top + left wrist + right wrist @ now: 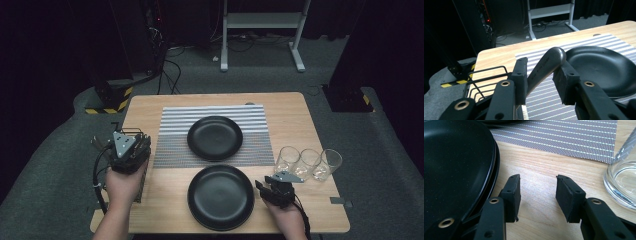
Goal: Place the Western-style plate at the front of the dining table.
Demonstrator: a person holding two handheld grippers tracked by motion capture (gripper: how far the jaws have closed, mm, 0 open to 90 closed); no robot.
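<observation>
My left gripper (131,146) hovers at the table's left edge over a black wire rack (486,71). In the left gripper view its jaws (542,67) are shut on the rounded handle of a metal utensil (549,62), which points up and forward; its working end is hidden. One black plate (215,137) sits on a striped placemat (175,150), also seen ahead of the left gripper (599,67). A second black plate (220,196) lies near the front edge. My right gripper (272,184) is just right of that plate (454,162), open (538,180) over bare wood.
Three clear glasses (306,162) stand in a row at the right, the nearest one (624,182) close beside my right gripper. The wooden table (295,120) ends at dark floor on all sides. A white frame (260,30) stands on the floor beyond it.
</observation>
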